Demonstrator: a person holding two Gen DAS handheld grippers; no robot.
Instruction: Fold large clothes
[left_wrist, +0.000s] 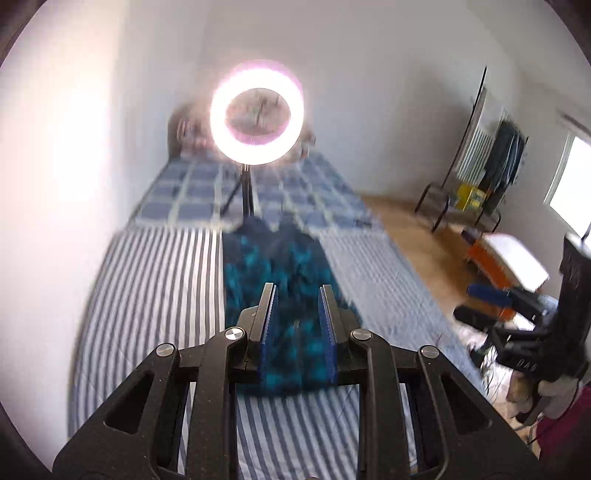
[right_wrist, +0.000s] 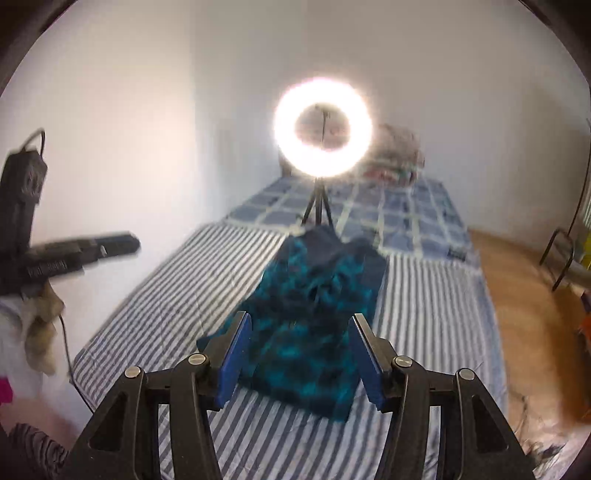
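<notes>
On the bed (right_wrist: 155, 306), with its striped sheet, the teal-and-navy garment (right_wrist: 314, 325) lay lengthwise along the middle, its edges smeared by blur. Beyond the garment spread a checked quilt (right_wrist: 399, 218), where a glaring ring light (right_wrist: 322, 127) stood on a tripod. Nearer than the garment, the left gripper (left_wrist: 297, 291) and right gripper (right_wrist: 299, 325) hovered, fingers parted and holding nothing.

1. A lit ring light (right_wrist: 322, 127) on a black tripod stands on the bed (right_wrist: 436, 314), in front of white walls (right_wrist: 147, 110).
2. Right of the bed lies wooden floor (left_wrist: 417, 229).
3. Beyond that floor stands a metal rack (left_wrist: 476, 177); a bright window (left_wrist: 572, 184) is on its right.
</notes>
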